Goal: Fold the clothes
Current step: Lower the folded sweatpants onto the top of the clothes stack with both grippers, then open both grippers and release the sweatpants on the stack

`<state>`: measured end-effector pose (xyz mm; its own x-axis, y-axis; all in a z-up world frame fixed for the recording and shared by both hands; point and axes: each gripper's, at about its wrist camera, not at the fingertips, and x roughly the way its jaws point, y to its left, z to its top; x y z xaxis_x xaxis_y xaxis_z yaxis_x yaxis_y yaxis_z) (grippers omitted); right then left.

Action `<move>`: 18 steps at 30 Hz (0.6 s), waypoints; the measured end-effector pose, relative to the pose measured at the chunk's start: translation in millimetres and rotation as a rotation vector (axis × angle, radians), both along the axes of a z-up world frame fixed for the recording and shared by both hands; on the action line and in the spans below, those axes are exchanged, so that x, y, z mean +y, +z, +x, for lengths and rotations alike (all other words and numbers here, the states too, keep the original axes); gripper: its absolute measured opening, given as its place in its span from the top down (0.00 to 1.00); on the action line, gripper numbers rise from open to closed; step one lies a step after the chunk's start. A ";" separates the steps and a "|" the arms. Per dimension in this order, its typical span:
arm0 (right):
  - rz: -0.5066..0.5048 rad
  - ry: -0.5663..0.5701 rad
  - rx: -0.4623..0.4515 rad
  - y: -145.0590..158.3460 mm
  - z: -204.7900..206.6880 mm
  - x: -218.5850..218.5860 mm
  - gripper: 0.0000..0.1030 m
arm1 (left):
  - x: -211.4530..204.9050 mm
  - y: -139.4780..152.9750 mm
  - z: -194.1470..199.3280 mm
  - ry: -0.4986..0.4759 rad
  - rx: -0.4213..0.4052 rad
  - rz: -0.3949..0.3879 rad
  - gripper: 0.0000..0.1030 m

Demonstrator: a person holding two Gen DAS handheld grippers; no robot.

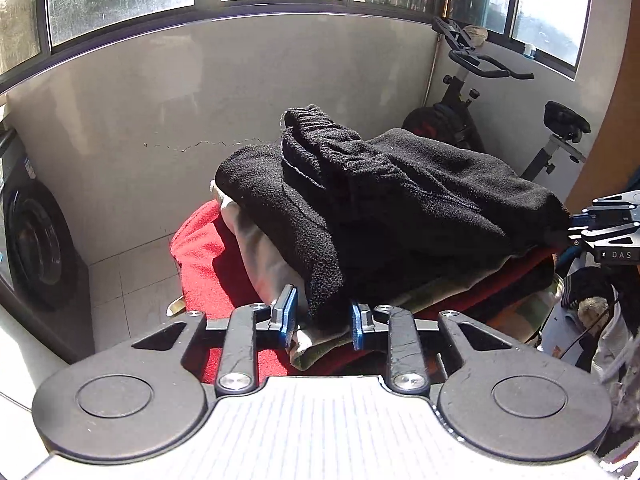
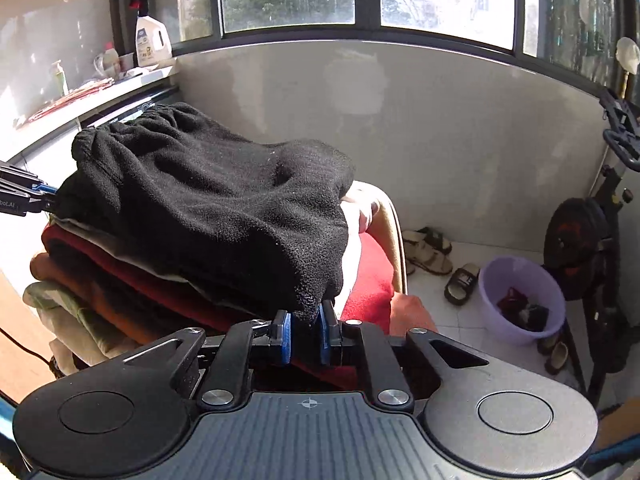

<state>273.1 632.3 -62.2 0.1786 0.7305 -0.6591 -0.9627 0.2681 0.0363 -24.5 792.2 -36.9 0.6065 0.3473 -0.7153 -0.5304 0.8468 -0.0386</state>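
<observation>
The black fleece garment [image 1: 384, 192] is lying folded on top of a stack of clothes [image 2: 132, 280], its gathered elastic waistband [image 1: 316, 124] sitting at the far end of the pile. Under it, a pale grey layer [image 1: 264, 260], a red one [image 1: 204, 268] and, lower down on the other side, orange and olive pieces are showing at the edges of the stack.

The right hand-held gripper [image 2: 306, 332] is pinching the near corner of the black garment: its blue pads [image 2: 286, 336] are standing narrow, with the fleece hanging down into the gap and pressed between them. In the left wrist view that same gripper is appearing at the right edge, at the garment's right end.

The left hand-held gripper [image 1: 324, 320] is sitting at the garment's near edge with its blue pads [image 1: 288, 316] spread about halfway. The fleece edge is lying between them, but daylight is showing on either side, so the pads are not pressing on it.

Around the stack, a curved wooden chair back [image 2: 394, 232] is standing just beyond it. A purple basin [image 2: 520, 300] with dark items inside is resting on the tiled floor to the right, sandals [image 2: 428, 252] near it. An exercise bike [image 1: 480, 92] is standing in the far right corner, and a washing machine [image 1: 36, 240] on the left under the windows.
</observation>
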 end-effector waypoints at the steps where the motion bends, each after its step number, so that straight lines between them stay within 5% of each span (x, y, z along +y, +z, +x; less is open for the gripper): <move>1: 0.013 -0.004 0.004 6.1 0.9 -2.7 0.74 | 3.0 5.6 -4.9 0.010 -0.008 -0.002 0.35; 6: 0.170 -0.009 0.103 48.7 14.2 -13.5 0.56 | 21.9 59.3 -15.0 -0.007 -0.162 -0.033 0.35; 10: 0.234 -0.008 0.092 60.4 25.9 24.0 0.52 | 31.0 84.8 46.3 -0.091 -0.229 -0.011 0.35; 14: 0.173 0.097 0.060 39.7 13.5 83.3 0.52 | 24.9 61.8 108.5 -0.199 -0.098 -0.003 0.35; 18: 0.040 0.159 0.006 2.3 -7.0 107.2 0.42 | 25.7 15.1 117.4 -0.202 0.075 -0.010 0.35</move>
<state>266.1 739.5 -59.9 0.0549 0.7746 -0.6300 -0.9926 0.1108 0.0498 92.9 818.0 -21.8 0.6079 0.2167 -0.7639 -0.3517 0.9360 -0.0143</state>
